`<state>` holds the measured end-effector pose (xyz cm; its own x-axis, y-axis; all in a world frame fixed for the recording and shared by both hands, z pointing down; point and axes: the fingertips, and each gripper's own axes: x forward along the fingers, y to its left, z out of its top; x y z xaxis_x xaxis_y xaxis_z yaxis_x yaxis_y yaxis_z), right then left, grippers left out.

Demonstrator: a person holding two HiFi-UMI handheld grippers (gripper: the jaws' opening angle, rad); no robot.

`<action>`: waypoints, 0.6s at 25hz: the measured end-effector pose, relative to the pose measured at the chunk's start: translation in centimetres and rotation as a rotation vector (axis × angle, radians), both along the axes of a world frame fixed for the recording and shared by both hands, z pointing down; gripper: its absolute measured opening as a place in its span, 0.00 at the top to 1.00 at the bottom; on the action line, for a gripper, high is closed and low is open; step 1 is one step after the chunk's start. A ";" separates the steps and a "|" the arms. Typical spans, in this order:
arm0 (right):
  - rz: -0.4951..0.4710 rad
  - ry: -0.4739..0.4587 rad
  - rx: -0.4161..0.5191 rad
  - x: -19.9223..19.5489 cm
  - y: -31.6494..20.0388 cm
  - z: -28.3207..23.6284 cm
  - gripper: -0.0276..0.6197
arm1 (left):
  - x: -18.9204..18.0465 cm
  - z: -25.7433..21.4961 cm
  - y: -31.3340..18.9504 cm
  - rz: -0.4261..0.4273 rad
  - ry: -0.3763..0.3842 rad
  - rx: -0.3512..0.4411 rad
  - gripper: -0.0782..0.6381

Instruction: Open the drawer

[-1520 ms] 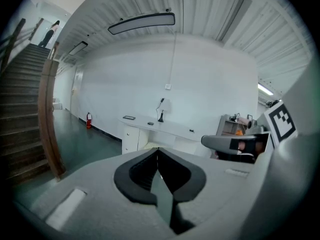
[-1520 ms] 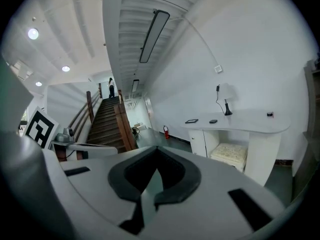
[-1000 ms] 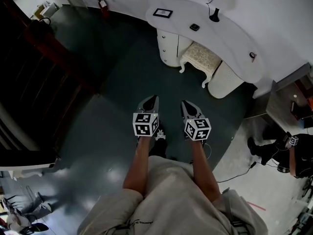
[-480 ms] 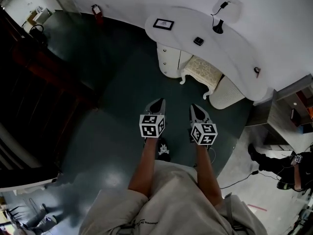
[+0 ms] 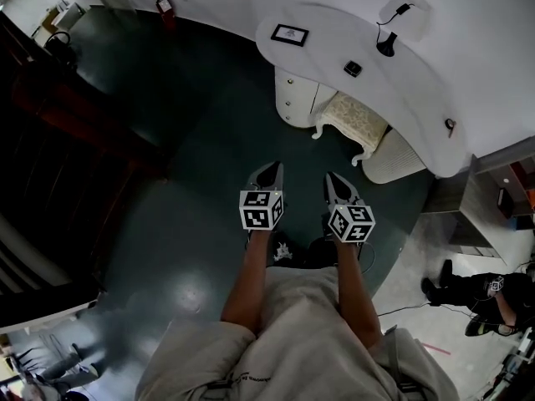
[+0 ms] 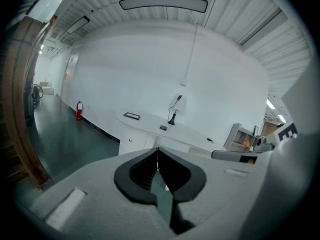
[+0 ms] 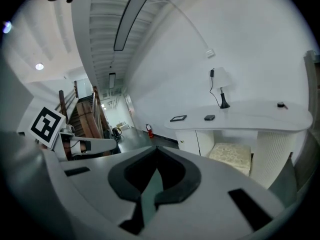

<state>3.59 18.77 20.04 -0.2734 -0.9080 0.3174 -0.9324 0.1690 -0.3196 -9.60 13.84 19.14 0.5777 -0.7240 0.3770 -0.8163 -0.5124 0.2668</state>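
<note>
Closed white drawer (image 5: pixel 292 98) with small knob, under curved desk (image 5: pixel 399 86)

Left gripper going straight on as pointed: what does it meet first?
Likely the white drawer cabinet under the curved white desk; the left gripper tilts down, so dark floor may come first.

— Any text, label or number to read?
— None legible. Only black-and-white square patterns on the left marker cube (image 5: pixel 261 210) of the left gripper (image 5: pixel 269 170) and on the right marker cube (image 5: pixel 351 222) of the right gripper (image 5: pixel 333 180). Codes, no letters.
— Print on the clothing?
— One small dark line on the pale garment (image 5: pixel 242 380) in the head view, too tiny to read.
— On the white desk (image 5: pixel 410 82)?
— A dark framed plate (image 5: pixel 290 33), unreadable at this size. Likewise the red fire extinguisher (image 5: pixel 163 5).
</note>
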 end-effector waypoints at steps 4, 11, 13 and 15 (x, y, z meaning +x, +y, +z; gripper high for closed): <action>-0.012 0.000 -0.008 -0.5 -0.8 0.6 0.93 | -0.4 0.5 -1.0 -0.008 0.003 -0.010 0.88; 0.014 -0.006 -0.038 0.7 -3.0 2.3 0.93 | -0.1 2.5 -2.3 0.012 -0.032 -0.035 0.88; 0.032 -0.027 -0.042 1.4 -4.5 2.5 0.93 | -0.1 2.7 -3.6 0.009 -0.043 -0.036 0.88; 0.048 -0.056 -0.043 1.9 -5.9 2.4 0.93 | -0.3 2.3 -5.0 0.001 -0.047 -0.029 0.88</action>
<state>5.53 12.88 22.45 -0.2483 -0.9063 0.3419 -0.9194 0.1094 -0.3778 -9.86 8.80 21.46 0.5595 -0.7122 0.4240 -0.8278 -0.5056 0.2430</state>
